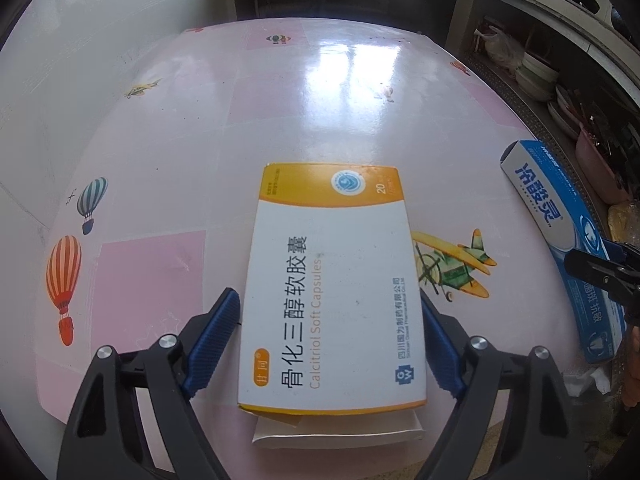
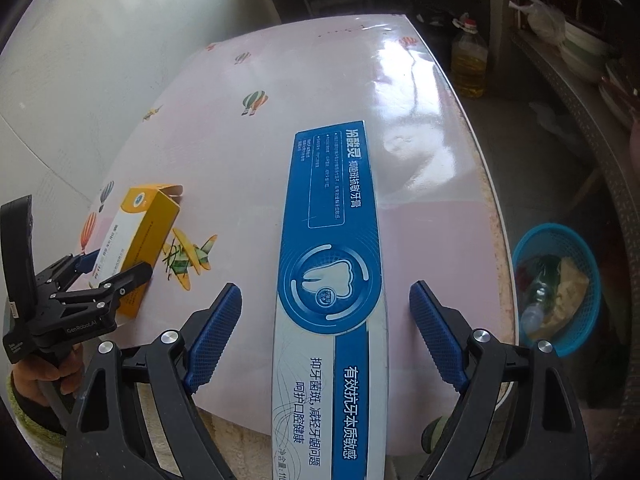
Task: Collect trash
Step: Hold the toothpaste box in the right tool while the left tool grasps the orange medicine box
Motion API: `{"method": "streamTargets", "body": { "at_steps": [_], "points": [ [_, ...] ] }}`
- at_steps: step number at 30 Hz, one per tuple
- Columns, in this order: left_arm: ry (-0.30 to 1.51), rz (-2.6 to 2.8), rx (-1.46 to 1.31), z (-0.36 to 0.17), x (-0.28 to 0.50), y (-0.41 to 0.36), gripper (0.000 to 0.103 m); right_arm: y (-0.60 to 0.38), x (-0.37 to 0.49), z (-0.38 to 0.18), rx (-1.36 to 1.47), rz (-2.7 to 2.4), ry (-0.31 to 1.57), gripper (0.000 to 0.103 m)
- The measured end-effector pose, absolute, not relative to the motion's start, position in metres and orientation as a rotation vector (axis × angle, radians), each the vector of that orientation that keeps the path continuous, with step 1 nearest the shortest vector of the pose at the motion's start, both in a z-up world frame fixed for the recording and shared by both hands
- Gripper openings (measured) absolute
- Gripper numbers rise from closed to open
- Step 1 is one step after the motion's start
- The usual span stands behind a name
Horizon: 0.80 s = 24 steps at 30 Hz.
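Note:
A white and orange medicine box (image 1: 332, 280) lies on the pink table, between the pads of my left gripper (image 1: 328, 308). The blue pads touch its two long sides, so the gripper is shut on it. The box also shows in the right wrist view (image 2: 140, 240), with the left gripper (image 2: 100, 276) around it. A long blue and white toothpaste box (image 2: 332, 280) lies between the spread pads of my right gripper (image 2: 326, 304), which is open with a gap on each side. The toothpaste box shows at the right in the left wrist view (image 1: 560, 232).
The pink table (image 1: 320, 100) has balloon and plane stickers and stands against a white wall at the left. A blue basket (image 2: 560, 292) with trash stands on the floor right of the table. An oil bottle (image 2: 470, 60) and shelves with bowls (image 1: 536, 76) are beyond.

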<state>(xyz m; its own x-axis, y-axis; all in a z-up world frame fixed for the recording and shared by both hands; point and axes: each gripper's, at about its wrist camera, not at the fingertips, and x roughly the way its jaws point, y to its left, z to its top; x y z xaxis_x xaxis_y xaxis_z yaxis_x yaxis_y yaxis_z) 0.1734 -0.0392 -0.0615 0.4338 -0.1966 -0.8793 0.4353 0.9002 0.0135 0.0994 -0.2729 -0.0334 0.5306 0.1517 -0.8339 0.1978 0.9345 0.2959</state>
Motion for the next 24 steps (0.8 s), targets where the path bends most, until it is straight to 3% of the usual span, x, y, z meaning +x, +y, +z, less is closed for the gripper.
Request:
{"method": "streamTargets", "body": {
  "at_steps": [5,14,18,24],
  "points": [
    [1.034,-0.378,0.257,-0.06,0.174,-0.04,0.071,-0.27,0.1,-0.036,0.342,-0.056,1.023,0.072],
    [1.013,-0.374,0.261,-0.059,0.171,-0.038,0.07,-0.264,0.099,-0.038,0.276,-0.098,1.028,0.059],
    [0.994,-0.367,0.265,-0.056,0.168,-0.036,0.07,-0.264,0.1,-0.037,0.287,-0.096,1.024,0.045],
    [0.963,-0.363,0.272,-0.049,0.162,-0.033,0.07,-0.268,0.101,-0.037,0.31,-0.091,1.018,0.045]
  ]
}}
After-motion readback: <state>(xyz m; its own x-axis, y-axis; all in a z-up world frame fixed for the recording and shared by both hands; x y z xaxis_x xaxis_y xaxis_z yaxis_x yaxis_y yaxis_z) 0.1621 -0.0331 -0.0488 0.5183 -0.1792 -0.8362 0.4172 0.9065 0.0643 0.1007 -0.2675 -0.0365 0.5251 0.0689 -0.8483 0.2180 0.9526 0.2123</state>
